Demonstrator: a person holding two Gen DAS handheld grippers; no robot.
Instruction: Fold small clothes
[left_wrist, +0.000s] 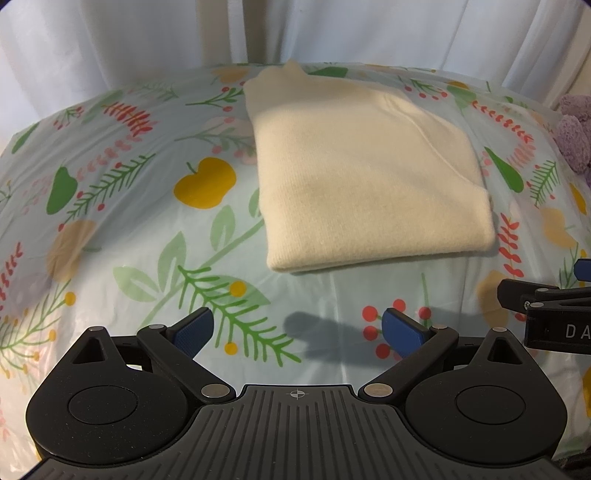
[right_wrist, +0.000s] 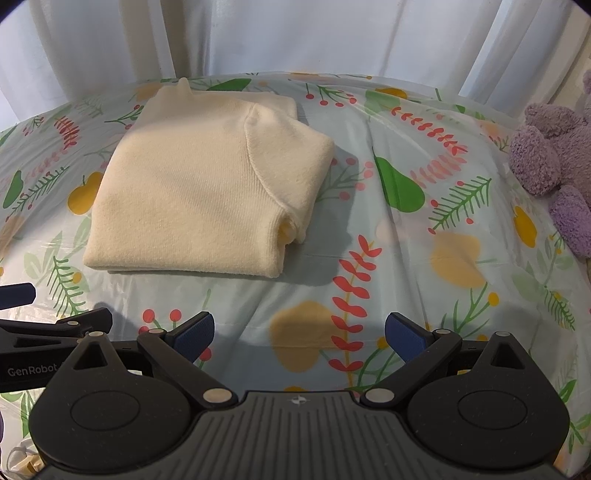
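Your left tongs (left_wrist: 297, 328) and right tongs (right_wrist: 299, 334) hover open and empty above the floral-covered surface (right_wrist: 406, 280), the folded cream sweater (right_wrist: 207, 188) lying just ahead, nearer your left.

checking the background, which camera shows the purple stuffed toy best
The right wrist view: the purple stuffed toy fills much of the right edge there, with several fuzzy limbs visible on the flowered cloth. The left wrist view catches only a small sliver of it at the right border.
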